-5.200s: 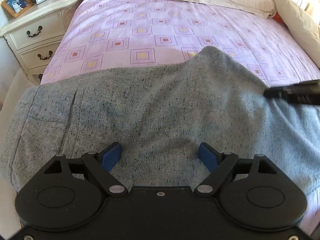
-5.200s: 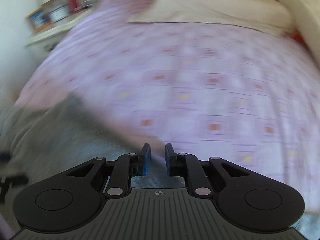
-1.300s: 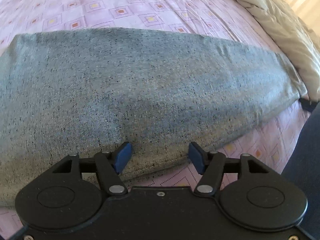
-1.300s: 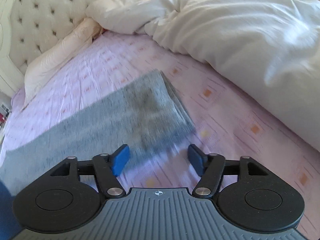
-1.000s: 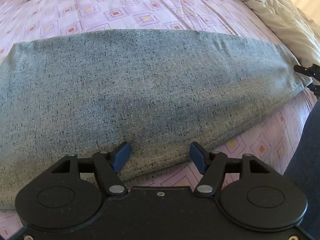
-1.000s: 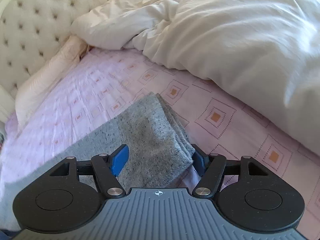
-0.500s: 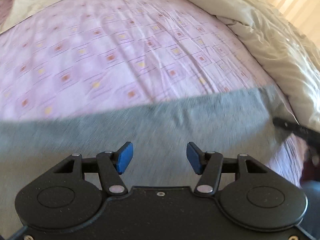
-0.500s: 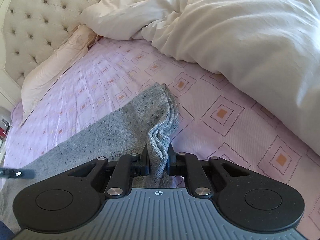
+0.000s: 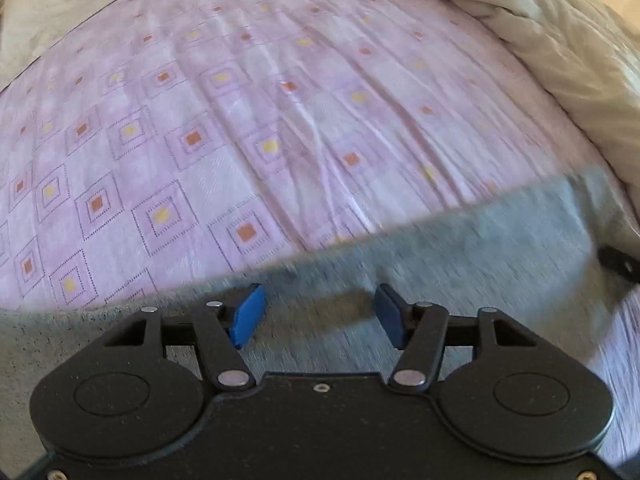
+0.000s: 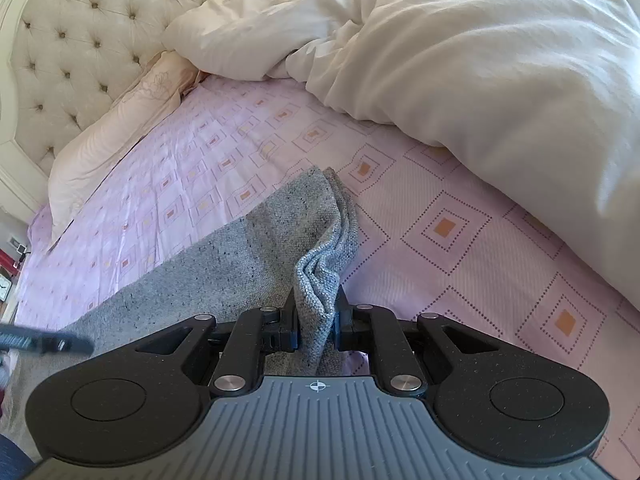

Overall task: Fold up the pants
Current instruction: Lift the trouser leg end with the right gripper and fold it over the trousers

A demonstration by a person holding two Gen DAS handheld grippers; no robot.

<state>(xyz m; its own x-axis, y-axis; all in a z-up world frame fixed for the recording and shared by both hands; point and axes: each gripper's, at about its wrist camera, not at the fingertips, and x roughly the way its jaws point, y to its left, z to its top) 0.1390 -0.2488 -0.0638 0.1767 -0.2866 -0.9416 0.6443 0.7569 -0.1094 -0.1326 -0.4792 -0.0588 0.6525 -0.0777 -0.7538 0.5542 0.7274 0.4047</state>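
Note:
The grey speckled pants (image 10: 248, 256) lie as a long band on the pink patterned bedsheet (image 10: 460, 248). My right gripper (image 10: 316, 328) is shut on the bunched leg-end hem (image 10: 320, 276), which stands up between its pads. In the left wrist view the pants (image 9: 460, 256) run across the lower frame, blurred. My left gripper (image 9: 318, 312) is open with its blue pads (image 9: 248, 314) over the pants' far edge, holding nothing. The right gripper's tip (image 9: 618, 262) shows at the right edge there; the left gripper's tip (image 10: 44, 342) shows at the left in the right wrist view.
A bulky white duvet (image 10: 480, 60) is heaped on the right side of the bed, close to the pants' hem. A cream pillow (image 10: 112, 132) and tufted headboard (image 10: 80, 32) lie beyond. A nightstand edge (image 10: 8, 272) shows at far left.
My right gripper shut on the pants' hem and lifted it slightly. My left gripper moved forward across the pants toward their far edge, staying open.

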